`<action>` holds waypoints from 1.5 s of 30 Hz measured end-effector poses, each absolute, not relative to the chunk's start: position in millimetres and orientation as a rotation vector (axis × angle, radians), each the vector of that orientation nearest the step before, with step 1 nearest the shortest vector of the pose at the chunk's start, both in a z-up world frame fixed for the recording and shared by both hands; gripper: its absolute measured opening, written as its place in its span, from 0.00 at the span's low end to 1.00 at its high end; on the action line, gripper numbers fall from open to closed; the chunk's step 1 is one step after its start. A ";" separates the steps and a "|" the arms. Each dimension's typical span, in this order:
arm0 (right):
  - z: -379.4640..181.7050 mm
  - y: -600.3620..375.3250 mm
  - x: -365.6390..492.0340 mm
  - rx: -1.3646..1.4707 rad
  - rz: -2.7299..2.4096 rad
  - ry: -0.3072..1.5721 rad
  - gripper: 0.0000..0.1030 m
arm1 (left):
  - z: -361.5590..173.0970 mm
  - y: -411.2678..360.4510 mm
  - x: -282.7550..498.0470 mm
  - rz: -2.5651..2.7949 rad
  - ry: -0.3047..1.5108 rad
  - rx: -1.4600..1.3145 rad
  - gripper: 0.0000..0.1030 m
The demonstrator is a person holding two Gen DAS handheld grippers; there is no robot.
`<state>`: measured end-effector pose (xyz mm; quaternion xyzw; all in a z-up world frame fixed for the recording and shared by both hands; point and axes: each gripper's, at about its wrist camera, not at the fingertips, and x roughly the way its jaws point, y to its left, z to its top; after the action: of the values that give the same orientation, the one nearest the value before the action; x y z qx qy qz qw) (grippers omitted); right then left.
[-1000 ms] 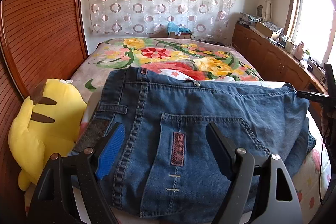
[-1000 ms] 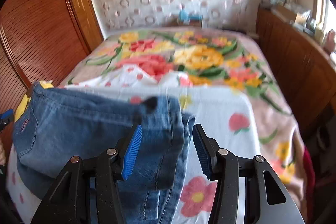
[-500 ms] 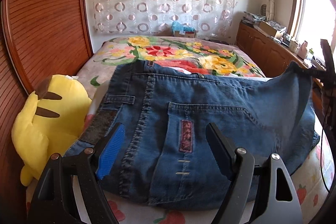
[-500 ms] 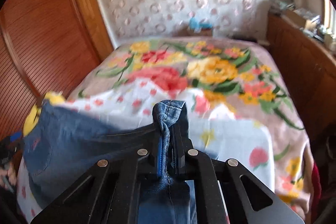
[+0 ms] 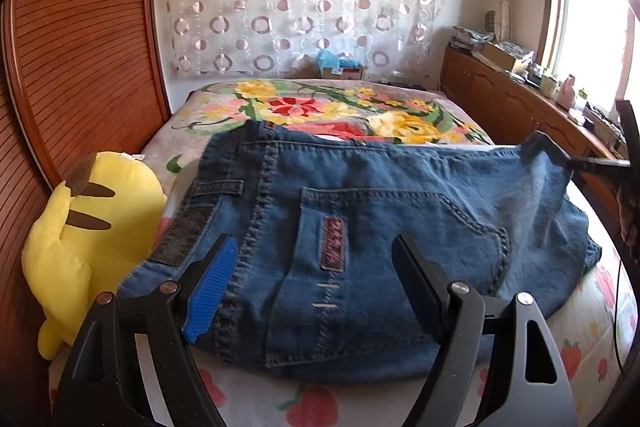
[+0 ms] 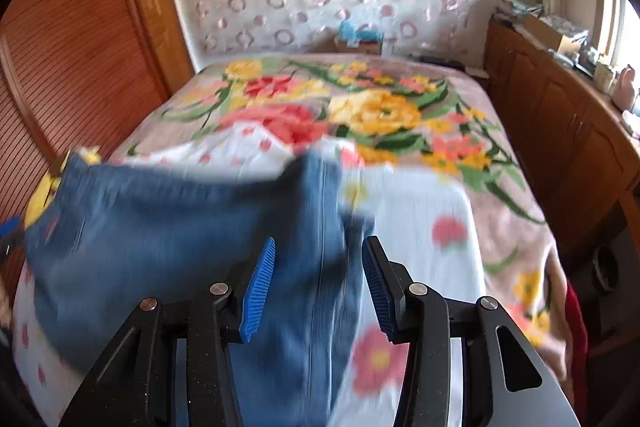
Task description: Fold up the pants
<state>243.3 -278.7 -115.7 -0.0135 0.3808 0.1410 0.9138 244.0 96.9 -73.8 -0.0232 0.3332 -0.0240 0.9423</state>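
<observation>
Blue denim jeans (image 5: 360, 211) lie folded on a white strawberry-print sheet (image 5: 304, 403) on the bed, back pocket and red label up. My left gripper (image 5: 316, 287) is open and empty, just above the jeans' near edge. My right gripper (image 6: 316, 283) is open, its blue pads (image 6: 256, 291) either side of the jeans' raised right end (image 6: 316, 227), which looks blurred. In the left wrist view the right gripper's fingertips (image 5: 580, 163) still reach the denim's lifted far-right corner.
A yellow plush toy (image 5: 80, 227) sits at the left by the wooden wardrobe (image 5: 80, 47). A floral blanket (image 6: 380, 115) covers the far bed. A wooden cabinet (image 6: 560, 115) with clutter runs along the right under the window.
My right gripper closed on the jeans' right end and lifted it, and has now opened; the fabric is blurred there. The left gripper stayed open and drew back slightly.
</observation>
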 end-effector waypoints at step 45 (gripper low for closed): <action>-139.6 -283.8 147.5 0.018 0.264 0.847 0.55 | -79.5 128.8 215.6 0.050 0.706 -0.060 0.78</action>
<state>147.5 -283.8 -139.6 0.0088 0.4097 0.1278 0.9032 215.6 128.8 -79.5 -0.0295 0.3457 0.0244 0.9376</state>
